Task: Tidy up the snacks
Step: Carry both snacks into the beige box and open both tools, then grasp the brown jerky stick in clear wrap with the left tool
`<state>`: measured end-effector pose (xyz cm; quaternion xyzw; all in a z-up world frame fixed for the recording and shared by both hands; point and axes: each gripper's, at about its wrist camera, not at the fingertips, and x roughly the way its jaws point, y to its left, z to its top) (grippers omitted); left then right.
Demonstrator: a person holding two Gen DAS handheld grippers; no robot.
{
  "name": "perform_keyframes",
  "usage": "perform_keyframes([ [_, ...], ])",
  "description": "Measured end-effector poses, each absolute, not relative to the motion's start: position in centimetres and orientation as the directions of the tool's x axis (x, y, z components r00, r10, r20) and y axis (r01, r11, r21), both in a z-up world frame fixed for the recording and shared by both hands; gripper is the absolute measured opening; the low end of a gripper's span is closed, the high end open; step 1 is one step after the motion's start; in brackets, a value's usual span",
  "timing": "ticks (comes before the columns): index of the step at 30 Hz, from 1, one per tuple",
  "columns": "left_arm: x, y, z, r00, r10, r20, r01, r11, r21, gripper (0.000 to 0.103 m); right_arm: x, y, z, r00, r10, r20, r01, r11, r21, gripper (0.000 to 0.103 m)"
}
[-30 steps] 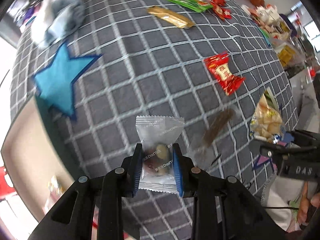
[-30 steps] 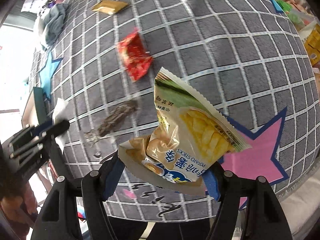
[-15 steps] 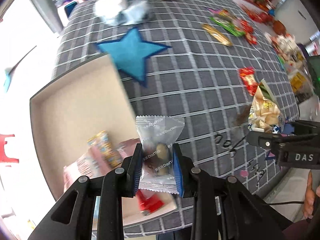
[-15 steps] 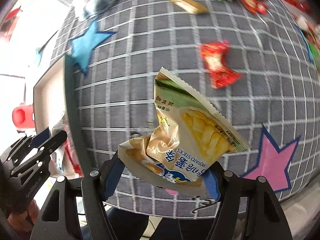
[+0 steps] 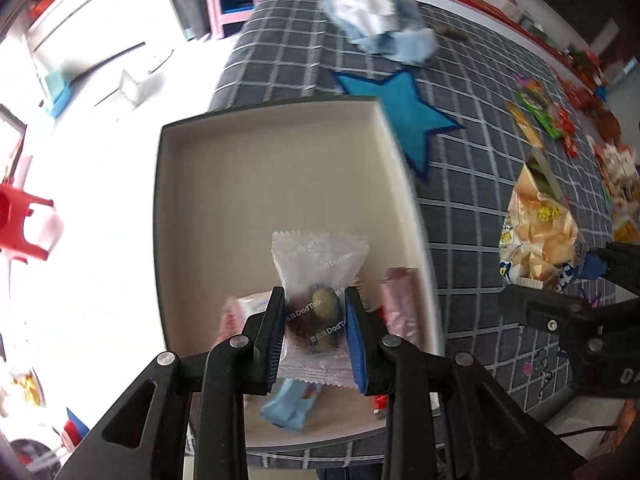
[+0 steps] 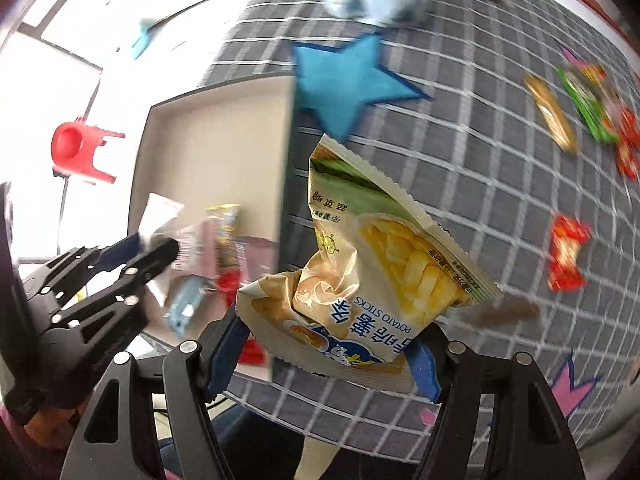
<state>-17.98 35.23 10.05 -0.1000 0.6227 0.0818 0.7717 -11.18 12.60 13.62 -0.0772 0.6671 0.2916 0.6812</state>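
My left gripper (image 5: 314,330) is shut on a clear snack pouch (image 5: 318,280) with dark and yellow pieces inside. It hangs above the near end of a shallow beige box (image 5: 248,168) on the table's left edge. Several snack packs lie in that near end, among them a pink one (image 5: 398,308) and a light blue one (image 5: 290,408). My right gripper (image 6: 326,354) is shut on a crumpled potato sticks bag (image 6: 384,264), held over the grey checked cloth just right of the box (image 6: 208,152). The left gripper (image 6: 132,256) shows at the left of the right wrist view.
Loose snacks lie on the cloth: a red pack (image 6: 566,256), a brown bar (image 6: 506,312), a gold pack (image 6: 552,116), a green pack (image 6: 588,100). A blue star patch (image 5: 404,120) sits beside the box, a bunched pale cloth (image 5: 380,36) beyond. A red stool (image 6: 82,150) stands on the floor.
Both grippers have swung left across the table, each still holding its snack. The left one went from over the bare cloth to over the box; the right one came up beside the box.
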Motion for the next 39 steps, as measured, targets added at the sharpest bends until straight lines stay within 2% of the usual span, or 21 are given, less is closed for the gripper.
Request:
perform_keyframes([
  [11, -19.6, 38.0, 8.8, 0.180, -0.033, -0.983, -0.339, 0.936, -0.093, 0.032, -11.8, 19.7, 14.1, -0.136, 0.344, -0.929, -0.613, 0.707, 0.351, 0.072],
  [12, -19.7, 38.0, 8.7, 0.173, -0.033, -0.984, -0.342, 0.935, -0.092, 0.036, -12.0, 20.2, 13.9, -0.149, 0.345, -0.927, -0.618, 0.699, 0.360, 0.072],
  [14, -19.8, 37.9, 8.4, 0.157, -0.041, -0.987, -0.342, 0.935, -0.093, 0.054, -12.1, 20.9, 13.5, -0.180, 0.342, -0.923, -0.623, 0.686, 0.375, 0.076],
  [15, -20.0, 37.9, 8.4, 0.156, -0.041, -0.987, -0.347, 0.933, -0.093, 0.069, -12.2, 21.1, 13.3, -0.188, 0.337, -0.923, -0.624, 0.684, 0.377, 0.077],
  [16, -20.1, 37.8, 8.4, 0.159, -0.039, -0.987, -0.350, 0.932, -0.093, 0.078, -12.4, 21.4, 13.3, -0.188, 0.328, -0.926, -0.627, 0.686, 0.370, 0.081],
  [17, -20.2, 37.8, 8.5, 0.163, -0.038, -0.986, -0.350, 0.932, -0.094, 0.079, -12.5, 21.5, 13.1, -0.184, 0.314, -0.931, -0.630, 0.689, 0.357, 0.087],
  [20, -20.0, 37.6, 8.2, 0.141, -0.033, -0.989, -0.347, 0.935, -0.081, 0.079, -12.5, 20.9, 12.4, -0.180, 0.283, -0.942, -0.613, 0.717, 0.333, 0.102],
  [28, -19.0, 36.0, 8.1, 0.125, -0.009, -0.992, -0.300, 0.953, -0.046, 0.080, -11.0, 14.5, 10.0, -0.207, 0.233, -0.950, -0.431, 0.851, 0.302, 0.102],
  [35, -18.4, 34.9, 8.2, 0.122, 0.007, -0.993, -0.267, 0.963, -0.026, 0.080, -10.7, 4.7, 5.7, -0.293, 0.186, -0.938, -0.100, 0.969, 0.224, 0.102],
  [39, -18.2, 34.1, 8.4, 0.122, 0.014, -0.992, -0.240, 0.971, -0.016, 0.080, -11.4, 0.2, 3.9, -0.331, 0.224, -0.916, 0.069, 0.975, 0.213, 0.102],
])
